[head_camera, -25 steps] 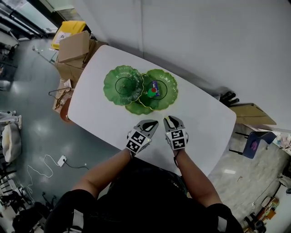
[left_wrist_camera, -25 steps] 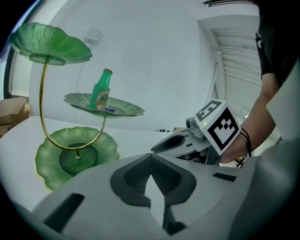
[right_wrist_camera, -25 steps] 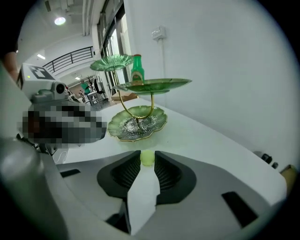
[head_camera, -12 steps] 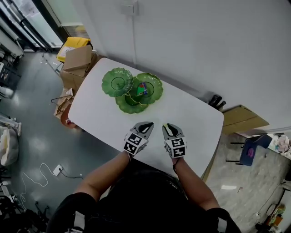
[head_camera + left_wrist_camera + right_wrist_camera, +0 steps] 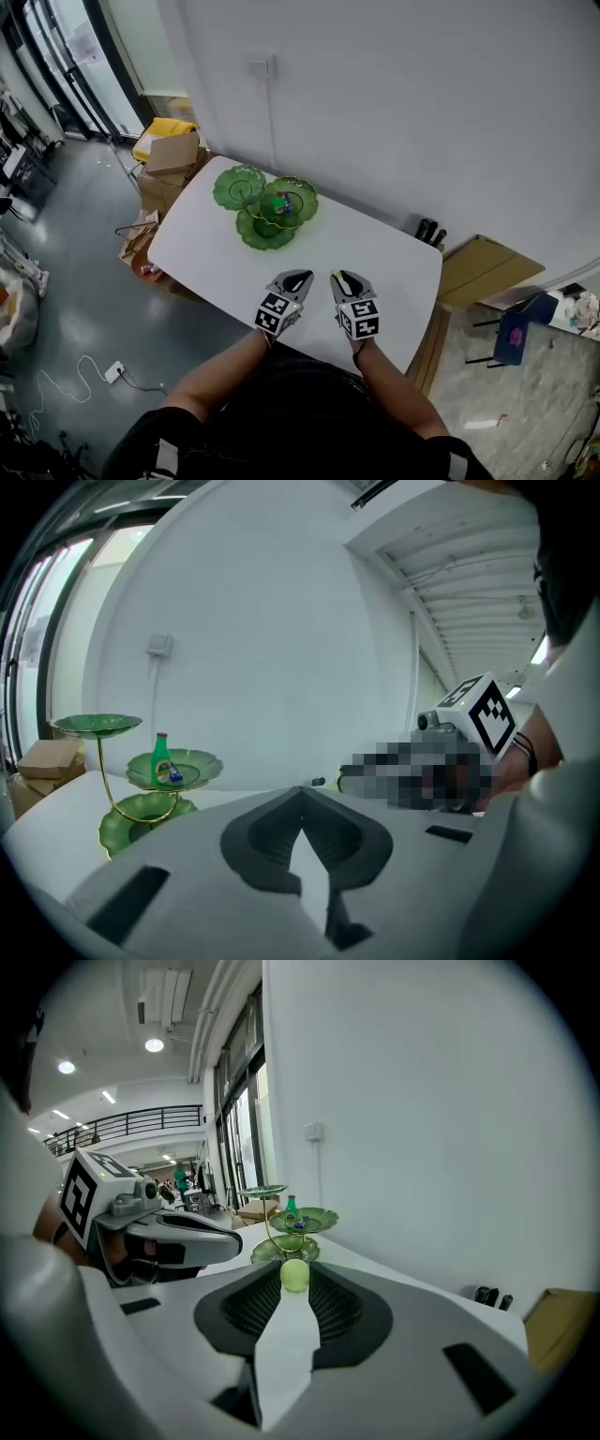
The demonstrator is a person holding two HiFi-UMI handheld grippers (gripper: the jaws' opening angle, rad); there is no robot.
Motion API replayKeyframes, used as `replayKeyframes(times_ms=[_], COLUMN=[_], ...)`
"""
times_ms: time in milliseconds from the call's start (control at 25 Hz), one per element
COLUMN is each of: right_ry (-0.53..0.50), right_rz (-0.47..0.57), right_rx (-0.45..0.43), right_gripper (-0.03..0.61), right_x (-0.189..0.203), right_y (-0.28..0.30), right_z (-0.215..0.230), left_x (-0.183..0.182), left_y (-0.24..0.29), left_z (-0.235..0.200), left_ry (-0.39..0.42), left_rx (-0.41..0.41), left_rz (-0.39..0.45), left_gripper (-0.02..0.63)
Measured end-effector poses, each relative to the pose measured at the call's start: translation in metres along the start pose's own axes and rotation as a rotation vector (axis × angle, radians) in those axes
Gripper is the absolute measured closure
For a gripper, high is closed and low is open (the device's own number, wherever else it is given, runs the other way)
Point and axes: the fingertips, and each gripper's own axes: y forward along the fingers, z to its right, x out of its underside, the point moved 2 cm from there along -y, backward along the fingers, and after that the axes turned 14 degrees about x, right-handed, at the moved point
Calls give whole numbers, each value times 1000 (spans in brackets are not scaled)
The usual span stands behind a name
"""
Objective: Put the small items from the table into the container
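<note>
Gripping a pale green ball (image 5: pixel 294 1275) in the fingers of the right gripper (image 5: pixel 343 278), low centre; pressing the fingers of the left gripper (image 5: pixel 297 279) together on nothing. Likely mid-carry toward the green tiered stand (image 5: pixel 263 234), upper centre, far across the desk (image 5: pixel 375 272). Next: reaching forward, releasing gently over one tier.

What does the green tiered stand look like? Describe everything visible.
The stand has three glossy green leaf-shaped dishes with scalloped rims, set at different heights on a thin curved gold stem. It stands upright at the far left end of the white table. The middle dish holds a small green bottle and a blue item; the top dish looks empty.
</note>
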Motion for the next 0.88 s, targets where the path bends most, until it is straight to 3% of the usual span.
replayKeyframes(times_ms=[440,880], right_ry=[0,-3], right_rz=[37,17], right_rx=[-25,-12], right_gripper=[480,479], right_x=[-14,-20], right_y=[-15,12], right_z=[0,-18], left_x=[-22,-16], left_y=[-8,-14], left_z=[13,-16], left_ry=[33,6], left_rx=[-28,3], left_rz=[31,28], left_gripper=[606,606])
